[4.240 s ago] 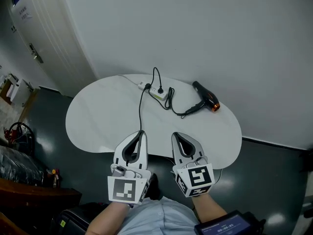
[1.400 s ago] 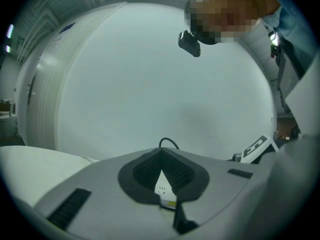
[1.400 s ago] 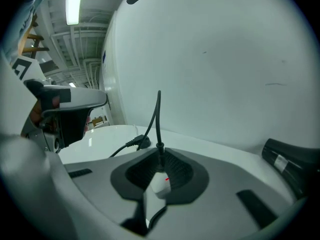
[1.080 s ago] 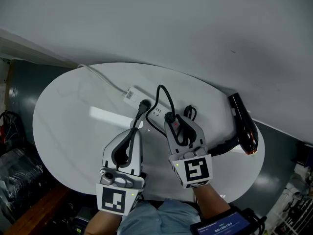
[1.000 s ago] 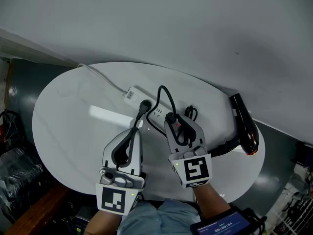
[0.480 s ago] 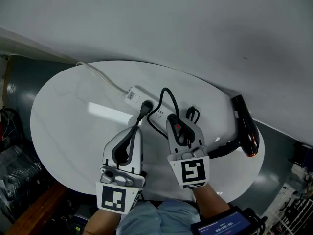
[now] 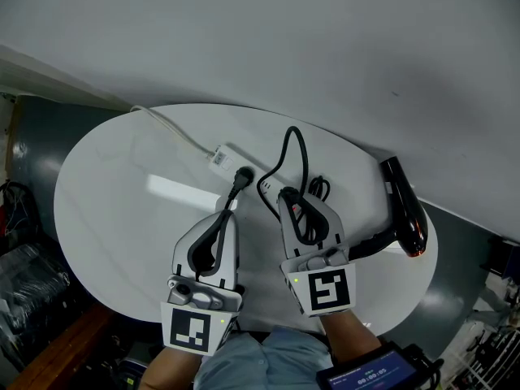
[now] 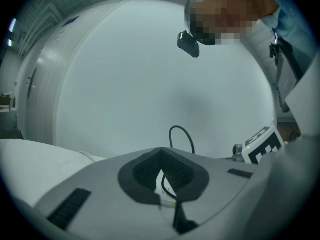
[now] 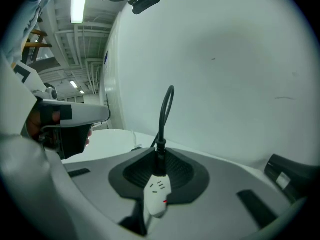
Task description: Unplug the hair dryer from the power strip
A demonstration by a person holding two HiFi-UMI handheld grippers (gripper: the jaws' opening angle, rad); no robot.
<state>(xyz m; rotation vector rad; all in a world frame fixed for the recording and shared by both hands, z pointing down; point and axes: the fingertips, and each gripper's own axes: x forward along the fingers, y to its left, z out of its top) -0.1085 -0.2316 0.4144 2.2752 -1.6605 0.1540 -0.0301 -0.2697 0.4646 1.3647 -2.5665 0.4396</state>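
1. Fingers of my right gripper point(image 9: 159, 151) are closing, with the hair dryer's black plug point(image 9: 159, 160) between the pads and its cord point(image 7: 297, 149) arching upward.
2. White power strip point(image 7: 220, 159) lies on the table point(image 7: 122, 210). Its end shows directly under the plug, and I cannot tell whether they have parted.
3. My left gripper point(image 8: 161, 150) has its fingertips together, near the strip.
4. The hair dryer point(image 7: 404, 205) lies at the table's right edge.

The right gripper point(image 7: 302, 205) has risen, jaws closing on the black moulded plug point(image 9: 160, 156); the black rubber cord point(image 7: 302, 149) now loops taller, farther right.
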